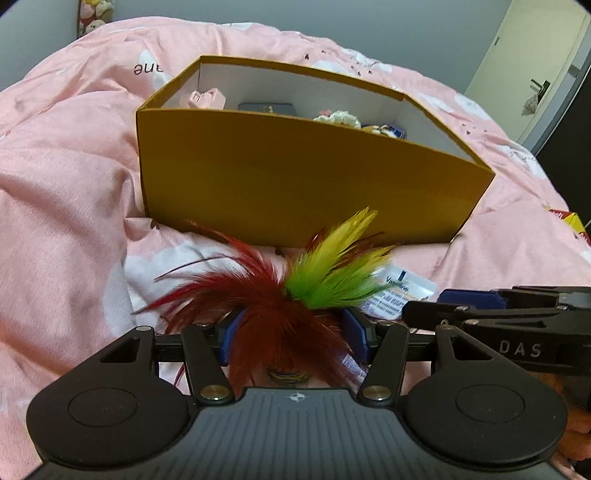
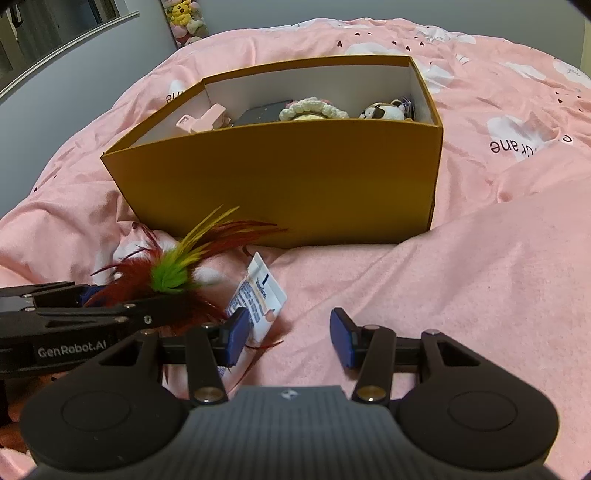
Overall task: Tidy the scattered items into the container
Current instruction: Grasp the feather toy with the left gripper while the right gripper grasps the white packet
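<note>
A mustard cardboard box [image 1: 295, 173] [image 2: 280, 184] stands on the pink bedspread; inside are a pink clip [image 2: 201, 120], a dark flat item, a crocheted piece [image 2: 314, 109] and a small plush [image 2: 384, 110]. A red, green and yellow feather toy [image 1: 295, 291] [image 2: 173, 273] sits between my left gripper's [image 1: 293, 332] blue pads, which stand around it. A white Vaseline packet [image 2: 258, 295] [image 1: 395, 295] lies on the bed just ahead of my right gripper [image 2: 288, 332], which is open and empty.
The pink bedspread [image 2: 461, 295] is rumpled, with a raised fold at the right. A red and yellow packet [image 1: 570, 221] lies at the bed's right edge. Plush toys [image 2: 183, 18] sit beyond the bed by the wall. A door [image 1: 535, 66] is at the far right.
</note>
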Motion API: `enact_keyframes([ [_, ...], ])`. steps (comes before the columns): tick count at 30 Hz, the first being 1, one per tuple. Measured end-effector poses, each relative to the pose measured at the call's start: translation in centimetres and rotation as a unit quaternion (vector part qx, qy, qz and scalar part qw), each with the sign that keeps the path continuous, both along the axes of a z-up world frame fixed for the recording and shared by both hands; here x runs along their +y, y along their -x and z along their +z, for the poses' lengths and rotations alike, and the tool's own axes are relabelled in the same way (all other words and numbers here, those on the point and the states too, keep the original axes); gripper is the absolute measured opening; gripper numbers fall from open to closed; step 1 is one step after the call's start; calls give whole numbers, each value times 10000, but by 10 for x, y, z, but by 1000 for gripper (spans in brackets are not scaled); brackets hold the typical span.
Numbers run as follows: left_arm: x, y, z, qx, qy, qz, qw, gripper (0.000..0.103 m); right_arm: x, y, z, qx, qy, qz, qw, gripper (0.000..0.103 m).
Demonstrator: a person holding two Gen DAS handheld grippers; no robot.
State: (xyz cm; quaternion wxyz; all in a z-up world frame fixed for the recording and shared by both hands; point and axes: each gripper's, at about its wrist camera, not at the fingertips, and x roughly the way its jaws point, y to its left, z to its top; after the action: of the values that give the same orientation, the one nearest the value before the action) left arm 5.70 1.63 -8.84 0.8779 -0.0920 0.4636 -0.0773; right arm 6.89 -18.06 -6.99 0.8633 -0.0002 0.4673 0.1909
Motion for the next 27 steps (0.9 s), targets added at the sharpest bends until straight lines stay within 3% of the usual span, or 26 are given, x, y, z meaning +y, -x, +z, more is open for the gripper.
enact_keyframes([
  [4, -1, 10, -2, 487, -174, -335, 9981, 66, -1, -1, 0, 27, -29, -9, 10000, 52],
  [11, 8, 11, -11, 815, -92, -236, 9963, 66, -1, -3, -1, 53, -50, -12, 10000, 53],
  [18, -5, 7, -4, 67, -258, -370, 9990, 66, 1, -1, -3, 17, -40, 37, 10000, 53],
  [25, -1, -5, -5, -218, -200, -71, 9995, 66, 5, -6, -6, 50, -210, 109, 9997, 44],
  [27, 0, -5, -5, -303, -173, -61, 9994, 56, 5, -10, -8, 78, -294, 87, 9995, 41],
])
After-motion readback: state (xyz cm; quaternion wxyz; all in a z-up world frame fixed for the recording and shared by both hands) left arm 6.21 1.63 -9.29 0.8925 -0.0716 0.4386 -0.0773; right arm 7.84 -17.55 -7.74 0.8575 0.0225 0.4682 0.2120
